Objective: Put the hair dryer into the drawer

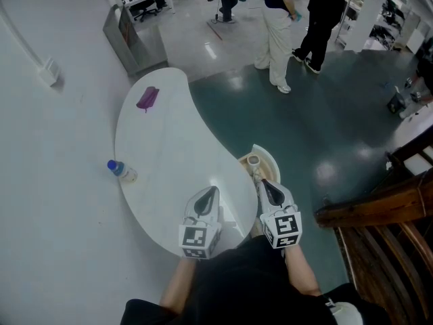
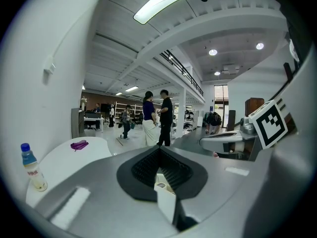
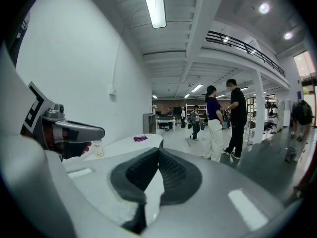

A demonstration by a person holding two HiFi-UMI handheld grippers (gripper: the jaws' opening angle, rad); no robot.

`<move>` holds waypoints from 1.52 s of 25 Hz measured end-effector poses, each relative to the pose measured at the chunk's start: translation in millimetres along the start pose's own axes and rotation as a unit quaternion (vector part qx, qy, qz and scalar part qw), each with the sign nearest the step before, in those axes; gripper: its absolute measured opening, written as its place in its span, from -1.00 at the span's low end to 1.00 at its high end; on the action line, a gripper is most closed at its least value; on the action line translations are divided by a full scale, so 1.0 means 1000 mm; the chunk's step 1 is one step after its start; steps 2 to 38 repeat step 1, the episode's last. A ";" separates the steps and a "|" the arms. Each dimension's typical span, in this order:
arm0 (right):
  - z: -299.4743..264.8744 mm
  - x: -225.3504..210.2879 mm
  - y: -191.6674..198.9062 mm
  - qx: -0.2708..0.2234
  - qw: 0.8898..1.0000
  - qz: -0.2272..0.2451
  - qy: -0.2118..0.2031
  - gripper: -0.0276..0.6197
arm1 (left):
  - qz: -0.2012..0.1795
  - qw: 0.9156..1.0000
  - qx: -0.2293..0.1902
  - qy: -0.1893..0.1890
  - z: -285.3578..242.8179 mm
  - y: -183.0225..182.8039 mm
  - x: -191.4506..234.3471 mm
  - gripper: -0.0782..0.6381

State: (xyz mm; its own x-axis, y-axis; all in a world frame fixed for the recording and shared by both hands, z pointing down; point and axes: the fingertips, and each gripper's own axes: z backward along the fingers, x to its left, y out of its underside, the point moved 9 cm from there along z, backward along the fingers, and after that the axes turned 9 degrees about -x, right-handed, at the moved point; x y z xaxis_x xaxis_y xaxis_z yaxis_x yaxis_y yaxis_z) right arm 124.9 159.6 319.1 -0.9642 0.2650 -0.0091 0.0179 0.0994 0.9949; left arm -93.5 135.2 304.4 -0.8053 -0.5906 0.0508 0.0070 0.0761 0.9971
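Observation:
A purple hair dryer (image 1: 147,99) lies at the far end of the white curved table (image 1: 169,147); it also shows small in the left gripper view (image 2: 79,144) and the right gripper view (image 3: 140,138). My left gripper (image 1: 208,193) is over the table's near end, its jaws shut with nothing in them (image 2: 159,149). My right gripper (image 1: 268,185) is beside it at the table's right edge, also shut and empty (image 3: 158,150). Just beyond it a rounded beige drawer-like compartment (image 1: 269,160) juts out from the table, with a small white cylinder (image 1: 254,160) in it.
A water bottle (image 1: 122,171) stands at the table's left edge, against the white wall. Two people (image 1: 277,26) stand on the floor beyond the table. Dark wooden furniture (image 1: 385,229) is at the lower right. A grey cabinet (image 1: 132,39) stands behind the table.

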 end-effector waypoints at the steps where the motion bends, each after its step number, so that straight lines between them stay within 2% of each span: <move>1: -0.001 0.000 0.000 0.000 1.000 0.000 -0.001 -0.90 | 0.000 1.000 0.000 0.000 0.000 0.000 0.000 -0.76; 38: -0.001 0.000 0.000 0.000 1.000 0.000 -0.001 -0.90 | 0.000 1.000 0.000 0.000 0.000 0.000 0.000 -0.76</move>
